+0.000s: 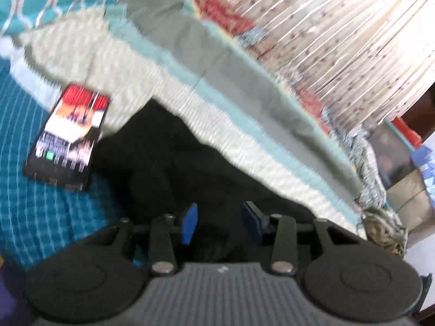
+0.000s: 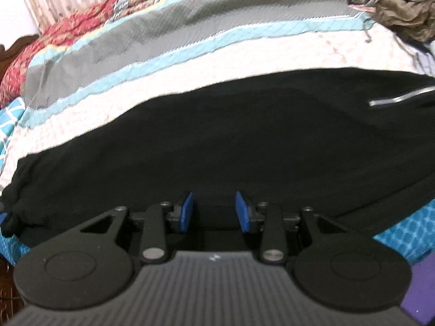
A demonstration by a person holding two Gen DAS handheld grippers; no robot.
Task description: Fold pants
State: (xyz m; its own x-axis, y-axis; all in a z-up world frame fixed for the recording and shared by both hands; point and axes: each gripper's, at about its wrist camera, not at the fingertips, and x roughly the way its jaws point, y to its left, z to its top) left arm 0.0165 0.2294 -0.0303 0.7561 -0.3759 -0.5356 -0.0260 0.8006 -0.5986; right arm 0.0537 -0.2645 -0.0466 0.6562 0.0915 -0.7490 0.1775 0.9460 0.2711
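Note:
Black pants (image 2: 217, 141) lie spread flat across the bed, stretched from left to right, with a silver zipper (image 2: 399, 98) near their right end. My right gripper (image 2: 216, 212) is open, its blue pads (image 2: 187, 212) apart just over the near edge of the pants, holding nothing. In the left wrist view the pants (image 1: 168, 163) show as a dark bunched mass. My left gripper (image 1: 221, 222) is open right above them, blue pads (image 1: 189, 222) apart, with nothing visibly pinched. The view is blurred.
The bed carries a striped quilt (image 2: 163, 40) in grey, teal, cream and red. A small printed box (image 1: 68, 135) lies on the teal cover left of the pants. Crumpled clothes (image 2: 402, 8) pile at the far right. A pleated curtain (image 1: 339, 27) hangs behind.

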